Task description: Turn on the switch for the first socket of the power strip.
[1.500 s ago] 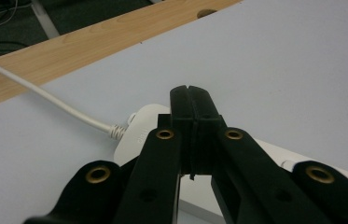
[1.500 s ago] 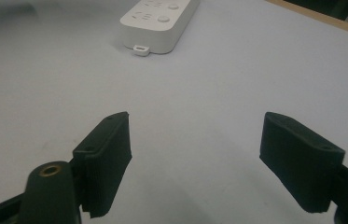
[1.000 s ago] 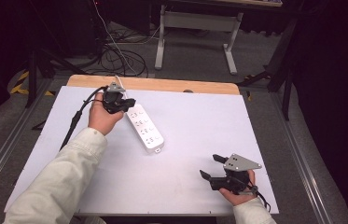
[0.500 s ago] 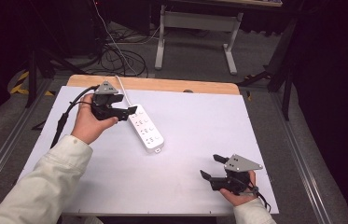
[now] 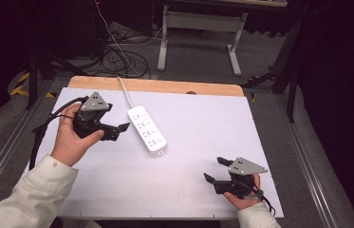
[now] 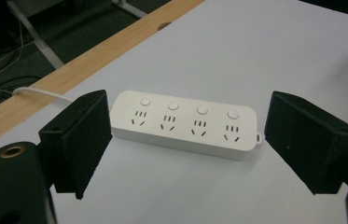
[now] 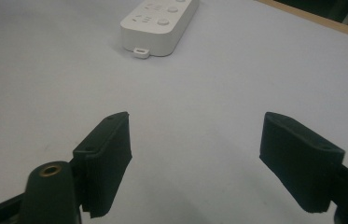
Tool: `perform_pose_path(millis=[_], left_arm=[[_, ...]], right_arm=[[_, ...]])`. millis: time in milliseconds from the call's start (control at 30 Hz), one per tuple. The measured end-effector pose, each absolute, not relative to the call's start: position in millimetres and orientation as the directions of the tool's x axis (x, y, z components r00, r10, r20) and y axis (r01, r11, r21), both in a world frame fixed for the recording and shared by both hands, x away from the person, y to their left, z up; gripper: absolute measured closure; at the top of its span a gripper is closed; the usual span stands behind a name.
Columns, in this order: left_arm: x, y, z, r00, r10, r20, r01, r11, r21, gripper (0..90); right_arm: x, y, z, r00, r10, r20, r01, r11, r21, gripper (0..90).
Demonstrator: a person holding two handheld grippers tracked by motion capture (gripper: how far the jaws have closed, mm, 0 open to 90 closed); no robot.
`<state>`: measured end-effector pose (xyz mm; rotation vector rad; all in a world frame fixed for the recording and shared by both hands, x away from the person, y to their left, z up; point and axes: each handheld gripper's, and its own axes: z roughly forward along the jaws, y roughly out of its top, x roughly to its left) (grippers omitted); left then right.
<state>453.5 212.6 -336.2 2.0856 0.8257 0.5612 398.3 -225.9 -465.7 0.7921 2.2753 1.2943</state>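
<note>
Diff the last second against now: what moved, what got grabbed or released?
The left gripper drew back from the far end of the power strip toward the table's left and near side, jaws open, holding nothing. Power strip and right gripper stayed put; nothing grabbed or released.

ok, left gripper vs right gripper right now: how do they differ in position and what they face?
The left gripper is up at the table's left, close beside the power strip, with the strip framed between its jaws. The right gripper sits near the front right edge, well away from the strip, with bare white table between its jaws. Both are open and hold nothing.
</note>
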Motion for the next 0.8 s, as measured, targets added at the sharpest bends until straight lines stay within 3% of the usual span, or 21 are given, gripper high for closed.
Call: perform_pose_path(millis=[367, 533, 800], left_arm=[[409, 225, -331, 0.709, 0.685, 0.168, 0.279, -0.491, 0.825, 14.9], [399, 238, -351, 0.714, 0.697, 0.062, 0.267, -0.353, 0.897, 19.0], [389, 257, -390, 0.727, 0.685, 0.044, 0.271, -0.345, 0.899, 16.5]], right_arm=[[401, -231, -461, -0.743, 0.664, -0.085, 0.260, 0.402, 0.878, 24.9], [401, -232, -460, -0.744, 0.663, -0.078, 0.259, 0.395, 0.882, 24.9], [402, -231, -461, -0.744, 0.664, -0.075, 0.264, 0.396, 0.880, 24.9]])
